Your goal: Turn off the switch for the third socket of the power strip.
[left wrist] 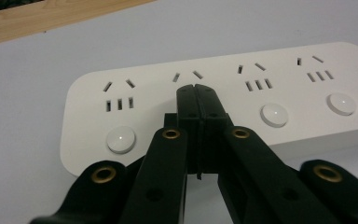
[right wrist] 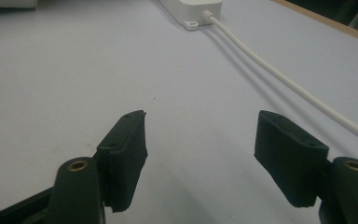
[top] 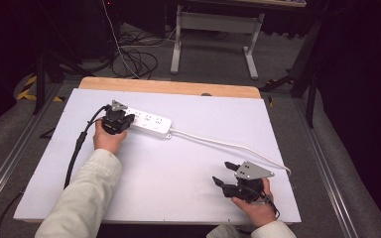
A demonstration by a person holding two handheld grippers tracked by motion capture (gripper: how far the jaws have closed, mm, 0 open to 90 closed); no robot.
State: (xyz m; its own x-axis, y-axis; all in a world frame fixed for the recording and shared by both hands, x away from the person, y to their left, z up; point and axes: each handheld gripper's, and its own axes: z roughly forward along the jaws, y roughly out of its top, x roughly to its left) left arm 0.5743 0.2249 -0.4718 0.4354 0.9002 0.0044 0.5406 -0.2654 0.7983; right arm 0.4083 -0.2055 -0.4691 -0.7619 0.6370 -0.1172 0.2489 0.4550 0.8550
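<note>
On top of a wooden table [top: 178,87] lies a white board [top: 178,163], matte and bare apart from a white power strip [top: 146,121] toward its far left. Wood edge shows along the far side. Grey carpet floor all round, dark room beyond, a tangle of cables [top: 134,57] on the floor behind the table and a white desk frame [top: 213,29] further back. Metal rails run along both sides of the table.

Power strip sits lengthwise across the board, sockets up, round white buttons [left wrist: 121,140] along the near edge in the left gripper view. Its white cord [top: 228,145] leaves the right end and runs across the board toward the near right edge.

My left gripper [top: 116,119] is over the left end of the strip, hand [top: 108,139] wrapped behind it, cream sleeve [top: 84,198] coming in from the bottom. Jaws are pressed together, nothing between them; in the left gripper view [left wrist: 196,88] the closed tips sit over the second socket from the strip's end, touching or just above it, cannot tell which.

My right gripper [top: 225,173] is near the front right of the board, well apart from the strip, hand [top: 258,206] low at the edge, jaws pointing left. Jaws spread wide, holding nothing; in the right gripper view [right wrist: 200,135] bare board lies between them, cord passing just to the right.
</note>
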